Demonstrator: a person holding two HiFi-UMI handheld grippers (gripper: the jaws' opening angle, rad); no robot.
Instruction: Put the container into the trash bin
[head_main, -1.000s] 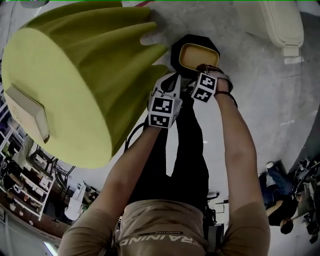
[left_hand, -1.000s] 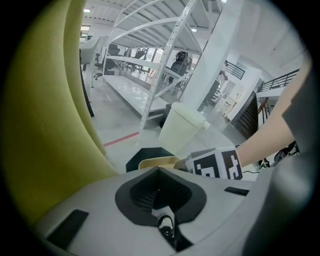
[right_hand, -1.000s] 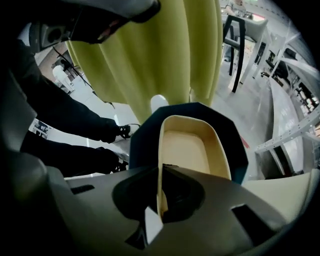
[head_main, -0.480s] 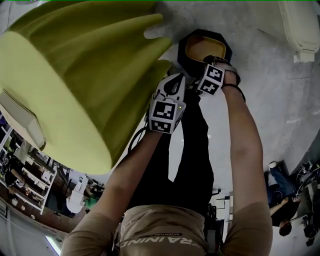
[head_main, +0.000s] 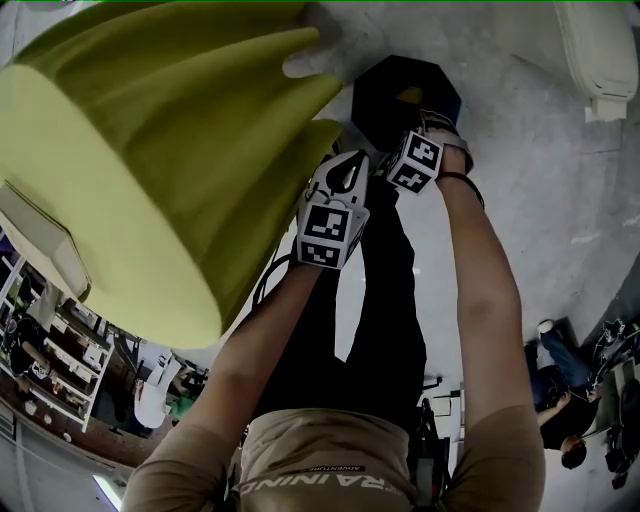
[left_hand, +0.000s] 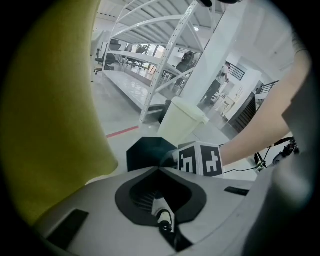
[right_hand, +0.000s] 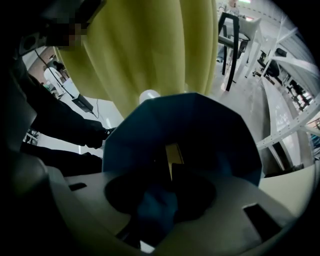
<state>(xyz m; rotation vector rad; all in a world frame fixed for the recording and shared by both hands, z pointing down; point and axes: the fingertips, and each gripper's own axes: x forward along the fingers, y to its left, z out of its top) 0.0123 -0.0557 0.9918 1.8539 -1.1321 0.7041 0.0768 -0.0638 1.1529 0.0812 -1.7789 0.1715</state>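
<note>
Container (right_hand: 174, 154) in trash bin (right_hand: 225, 132), beneath right gripper (right_hand: 172, 181), jaws opening, empty.

Location: industrial hall or warehouse-type workspace. Indicators: bare concrete floor (head_main: 560, 190), white steel racking (left_hand: 160, 60) (open-frame), 1 red floor line (left_hand: 122, 131).

Container (head_main: 408, 96) in the trash bin (head_main: 374, 104), on the floor (head_main: 530, 150) just right of the large rounded object (head_main: 150, 170)
</note>
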